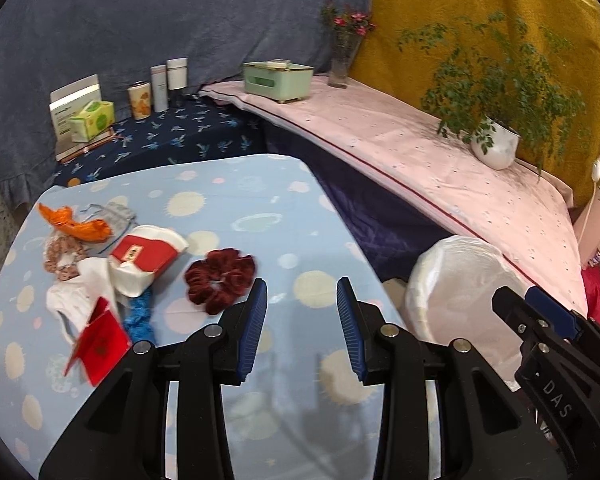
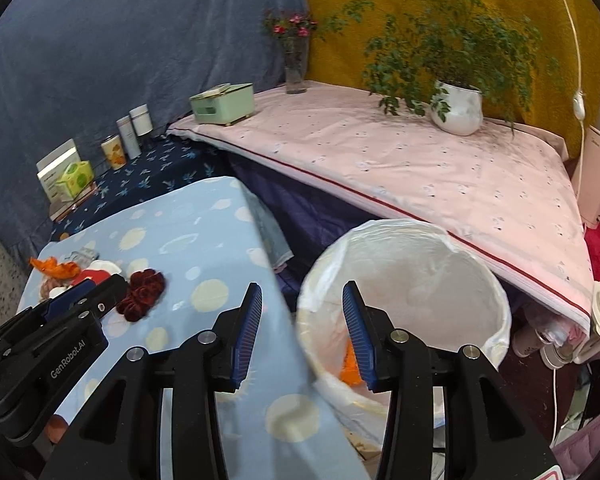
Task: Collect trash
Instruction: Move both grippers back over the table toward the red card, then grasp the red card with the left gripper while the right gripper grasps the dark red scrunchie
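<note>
A light-blue patterned table holds a heap at its left: an orange wrapper, a red-and-white carton, white tissue, a red packet, a blue scrunchie, a pink scrunchie and a dark red scrunchie. My left gripper is open and empty above the table, just right of the dark red scrunchie. My right gripper is open and empty over the near rim of a white-lined trash bin, which holds an orange scrap.
A pink-covered ledge runs behind the bin with a potted plant, a green box and a flower vase. A dark blue shelf holds boxes and bottles. The bin stands off the table's right edge.
</note>
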Available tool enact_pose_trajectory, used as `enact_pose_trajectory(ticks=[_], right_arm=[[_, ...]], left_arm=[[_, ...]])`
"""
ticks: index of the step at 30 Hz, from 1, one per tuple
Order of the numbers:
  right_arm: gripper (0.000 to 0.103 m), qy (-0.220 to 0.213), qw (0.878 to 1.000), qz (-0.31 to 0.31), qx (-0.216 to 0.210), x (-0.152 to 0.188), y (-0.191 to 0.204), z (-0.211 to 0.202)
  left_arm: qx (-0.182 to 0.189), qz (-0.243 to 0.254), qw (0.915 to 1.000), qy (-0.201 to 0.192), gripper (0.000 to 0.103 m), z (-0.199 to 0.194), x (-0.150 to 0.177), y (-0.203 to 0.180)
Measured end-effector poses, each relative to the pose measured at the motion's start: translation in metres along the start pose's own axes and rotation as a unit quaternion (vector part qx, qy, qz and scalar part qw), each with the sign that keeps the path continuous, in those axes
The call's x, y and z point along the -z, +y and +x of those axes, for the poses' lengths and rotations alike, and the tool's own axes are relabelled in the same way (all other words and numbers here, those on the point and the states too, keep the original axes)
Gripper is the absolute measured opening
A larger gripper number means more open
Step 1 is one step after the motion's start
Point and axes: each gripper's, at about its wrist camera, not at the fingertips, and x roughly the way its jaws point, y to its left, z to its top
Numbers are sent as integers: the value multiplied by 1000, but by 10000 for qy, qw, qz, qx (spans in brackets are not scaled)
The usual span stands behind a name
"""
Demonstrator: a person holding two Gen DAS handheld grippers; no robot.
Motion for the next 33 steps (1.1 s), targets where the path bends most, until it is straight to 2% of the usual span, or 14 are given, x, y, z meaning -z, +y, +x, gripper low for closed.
enact_pose_trajectory(ticks=[2, 7, 9, 14, 15, 16, 18, 19, 25, 27, 33], right_arm=[[48, -1, 10000, -73, -55, 2, 13, 0], [48, 91, 9994, -266, -224, 8, 44, 4], [48, 141, 9989, -331, -303, 11, 57, 7], [48, 280, 9973, -455, -511, 19, 87, 15], [48, 303, 9969, -481, -540, 21, 93, 17], [48, 327, 9965, -510, -569, 22, 99, 19], [48, 367, 9958, -570, -618, 25, 109, 23], [48, 388, 9954, -594, -639, 26, 115, 25], [48, 556, 9936, -649, -743, 33, 136, 43], [48, 597, 9931, -659, -768, 35, 140, 47], [48, 681, 9921, -725, -758, 39, 152, 61]], left_arm=[[-128, -89, 9999, 3, 35, -2, 2, 16], [-315, -350, 9989, 53, 35, -4, 8, 57], [-439, -460, 9980, 42, 43, -5, 12, 75], [-712, -635, 9954, 119, 43, -4, 23, 117], [-746, -646, 9950, 148, 46, -4, 26, 124], [-788, -645, 9946, 191, 51, -3, 29, 132], [-890, -571, 9942, 202, 71, -3, 36, 142], [-963, -484, 9940, 179, 73, -3, 41, 148], [-1035, -50, 9942, 274, 74, 4, 58, 167], [-1073, 61, 9937, 325, 81, 9, 62, 172], [-1122, -7, 9929, 396, 80, 22, 67, 186]])
